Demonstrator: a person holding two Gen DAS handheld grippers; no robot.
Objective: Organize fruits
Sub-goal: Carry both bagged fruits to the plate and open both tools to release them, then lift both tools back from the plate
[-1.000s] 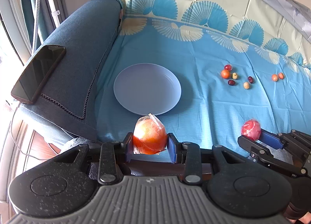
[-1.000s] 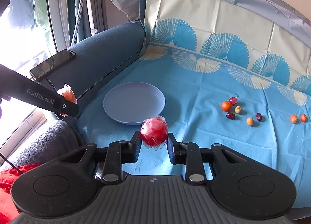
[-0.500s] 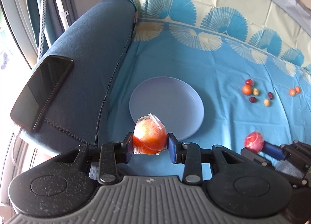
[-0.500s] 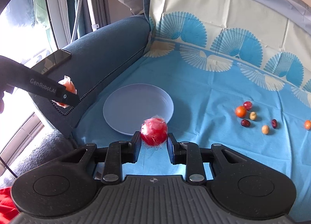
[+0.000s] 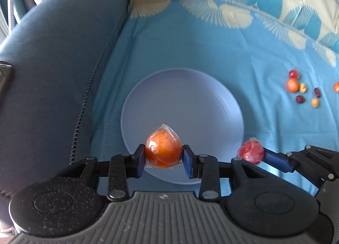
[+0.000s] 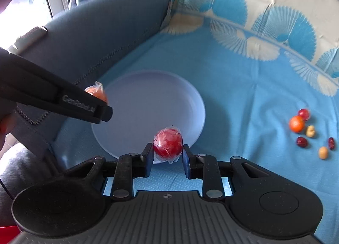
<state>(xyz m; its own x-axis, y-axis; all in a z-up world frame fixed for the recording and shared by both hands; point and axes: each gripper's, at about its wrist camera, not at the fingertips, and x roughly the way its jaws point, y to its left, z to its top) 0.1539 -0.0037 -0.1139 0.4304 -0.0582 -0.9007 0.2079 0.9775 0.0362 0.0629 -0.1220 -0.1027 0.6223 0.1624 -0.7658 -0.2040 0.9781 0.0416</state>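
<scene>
The task looks to be at an early stage. The plate (image 5: 182, 87) is bare; no fruit lies on it yet. It sits on the blue cloth (image 5: 211, 53) that covers the sofa seat, just beside the dark blue armrest (image 5: 53, 63).

The left gripper (image 5: 163, 155) has its fingers closed on an orange fruit (image 5: 163, 151) wrapped in thin clear film. It hangs over the near edge of the plate. The right gripper (image 6: 167, 150) has its fingers closed on a red fruit (image 6: 168, 143), also wrapped in film, and it is over the near right edge of the plate. I judge that both fruits are about to be put down on the plate, but neither is released now.

What is left: a group of small fruits (image 6: 307, 131) lies on the cloth, well apart from the plate to the right. It has one small orange one, some dark red ones and some pale ones. One more orange piece shows at the right border of the left view.

The orange fruit is round with a dotted skin, and the film stands up in a loose corner at its top. The red fruit is smaller, shiny, and the film is wrinkled around it. Both look firm, though the film could slip a little between the fingers.
</scene>
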